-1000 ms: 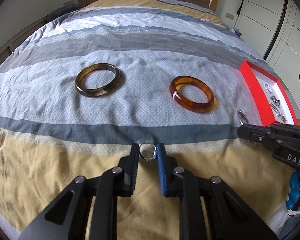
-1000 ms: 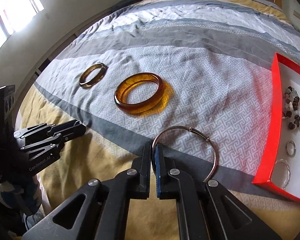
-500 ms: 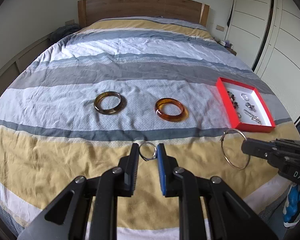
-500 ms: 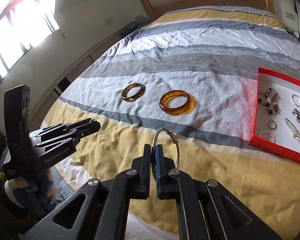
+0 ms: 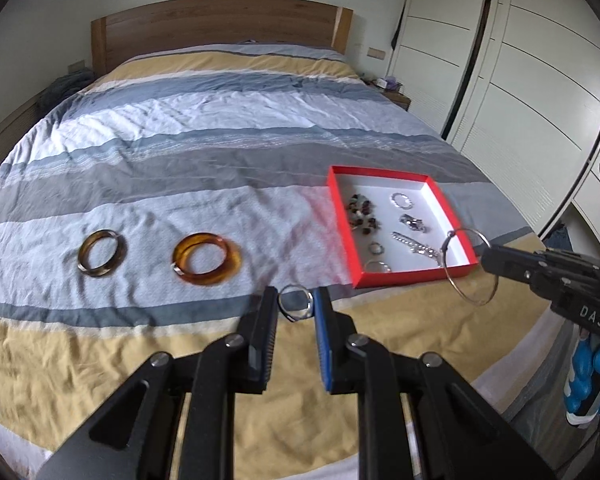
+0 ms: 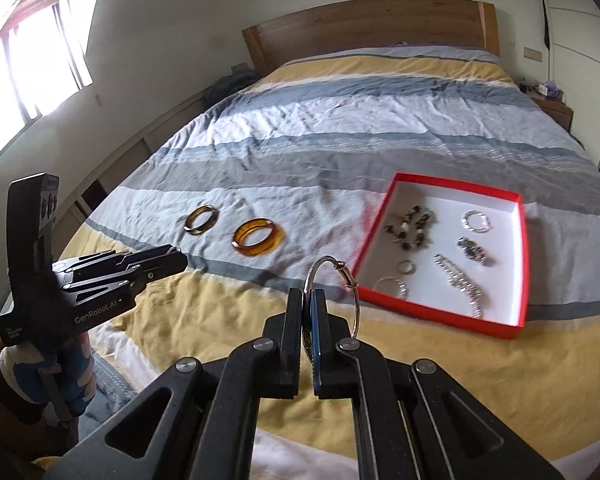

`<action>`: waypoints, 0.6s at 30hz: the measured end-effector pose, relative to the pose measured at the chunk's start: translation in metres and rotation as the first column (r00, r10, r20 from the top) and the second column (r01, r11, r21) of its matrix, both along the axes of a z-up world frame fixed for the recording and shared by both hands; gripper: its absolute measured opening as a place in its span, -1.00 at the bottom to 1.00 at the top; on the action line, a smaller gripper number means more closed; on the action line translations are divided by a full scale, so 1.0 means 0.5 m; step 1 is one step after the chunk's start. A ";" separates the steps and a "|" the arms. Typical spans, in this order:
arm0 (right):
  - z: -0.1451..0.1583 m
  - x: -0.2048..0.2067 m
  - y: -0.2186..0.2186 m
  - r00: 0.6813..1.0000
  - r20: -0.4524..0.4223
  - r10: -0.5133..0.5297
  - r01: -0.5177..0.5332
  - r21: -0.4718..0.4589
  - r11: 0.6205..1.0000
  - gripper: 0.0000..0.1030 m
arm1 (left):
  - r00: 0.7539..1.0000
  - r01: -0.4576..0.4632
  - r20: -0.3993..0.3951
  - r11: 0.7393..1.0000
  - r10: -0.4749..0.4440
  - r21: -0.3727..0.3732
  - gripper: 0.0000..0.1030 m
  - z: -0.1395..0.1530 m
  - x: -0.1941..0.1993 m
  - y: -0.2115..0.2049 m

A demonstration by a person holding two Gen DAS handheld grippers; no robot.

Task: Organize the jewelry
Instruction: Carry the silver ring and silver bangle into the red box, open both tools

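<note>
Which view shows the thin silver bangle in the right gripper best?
The left wrist view: the silver bangle appears as a nearly full hoop, side-on, pinched by the right gripper in front of the red box. The right wrist view shows it close but foreshortened, its lower part hidden between the fingers.

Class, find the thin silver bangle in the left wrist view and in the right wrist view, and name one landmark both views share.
Left wrist view: the thin silver bangle hangs at the right, pinched by the right gripper, overlapping the red tray's near corner.
Right wrist view: it stands centre, clamped between the jaws, left of the tray.
Shared landmark: the red tray.
</note>
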State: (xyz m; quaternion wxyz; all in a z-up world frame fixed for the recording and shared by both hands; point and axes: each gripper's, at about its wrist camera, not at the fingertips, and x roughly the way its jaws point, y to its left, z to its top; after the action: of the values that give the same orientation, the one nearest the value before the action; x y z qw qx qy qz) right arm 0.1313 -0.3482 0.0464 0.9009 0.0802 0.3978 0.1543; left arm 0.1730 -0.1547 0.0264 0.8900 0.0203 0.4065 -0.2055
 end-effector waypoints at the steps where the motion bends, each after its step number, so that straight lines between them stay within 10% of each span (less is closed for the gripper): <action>1: 0.001 0.011 -0.021 1.000 0.003 -0.012 0.012 -0.010 1.000 -0.92 | 1.000 0.020 -0.005 1.000 -0.020 0.000 -0.67 -0.005 0.012 -0.027; 18: -0.141 0.236 -0.219 0.993 -0.047 -0.111 0.104 -0.128 0.986 -0.92 | 0.983 0.164 -0.088 0.984 -0.158 0.066 -0.67 -0.168 0.219 -0.336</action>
State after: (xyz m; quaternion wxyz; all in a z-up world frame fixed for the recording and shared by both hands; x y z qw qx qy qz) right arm 0.2491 -0.4579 -0.0242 0.9001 0.0489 0.4258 0.0779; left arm 0.2825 -0.3225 -0.0574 0.8515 0.0771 0.4472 -0.2626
